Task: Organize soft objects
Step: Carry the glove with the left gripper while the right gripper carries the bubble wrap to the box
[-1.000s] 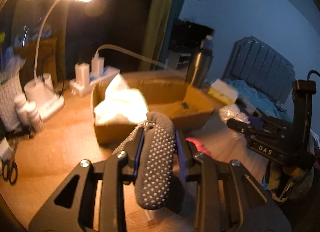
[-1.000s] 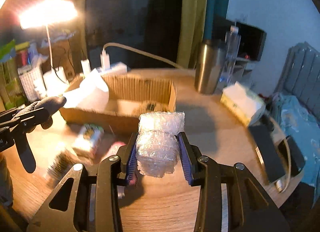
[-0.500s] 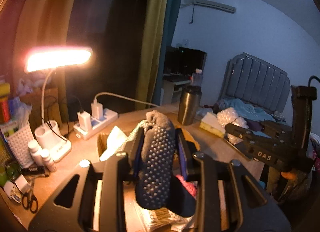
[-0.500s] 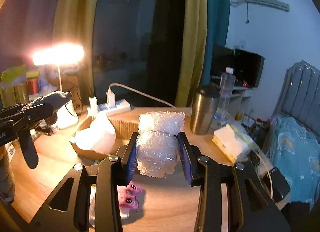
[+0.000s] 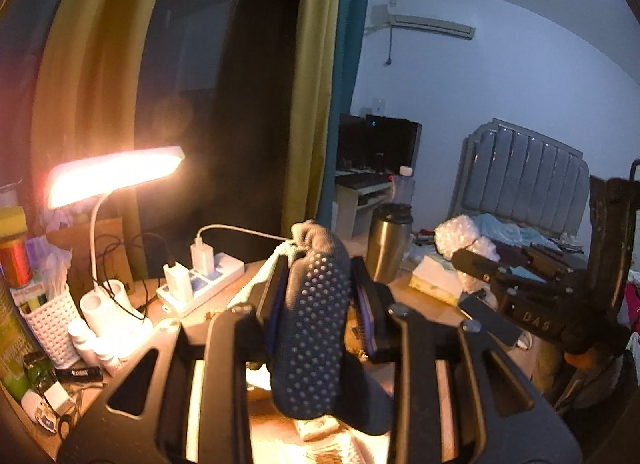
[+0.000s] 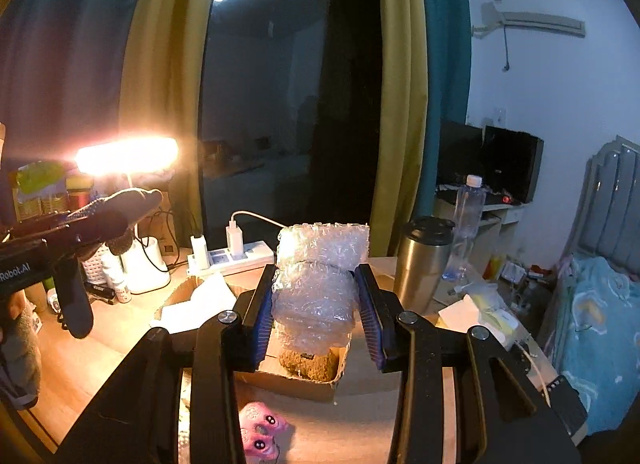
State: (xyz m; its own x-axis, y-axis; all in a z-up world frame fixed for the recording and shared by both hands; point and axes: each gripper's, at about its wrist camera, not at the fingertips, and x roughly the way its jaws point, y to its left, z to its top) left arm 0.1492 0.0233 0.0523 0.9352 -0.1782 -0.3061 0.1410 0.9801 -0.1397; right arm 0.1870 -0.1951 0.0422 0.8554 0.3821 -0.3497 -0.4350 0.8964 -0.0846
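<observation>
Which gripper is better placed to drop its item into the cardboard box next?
Probably the right gripper: its bubble wrap appears to hang over the cardboard box.

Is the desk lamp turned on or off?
On. The desk lamp has a head glowing bright orange-white, and it casts warm light on the table and the white things near its base.

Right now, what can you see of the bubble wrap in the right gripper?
The bubble wrap is a clear, crinkled wad, folded or rolled into a thick bundle. The right gripper is shut on its middle, blue pads pressing both sides. Its top sticks up above the fingers as a flat flap; its bottom bulges below them. It hangs in the air above the cardboard box, touching nothing but the pads. The left wrist view shows it from the side, lumpy and white.
</observation>
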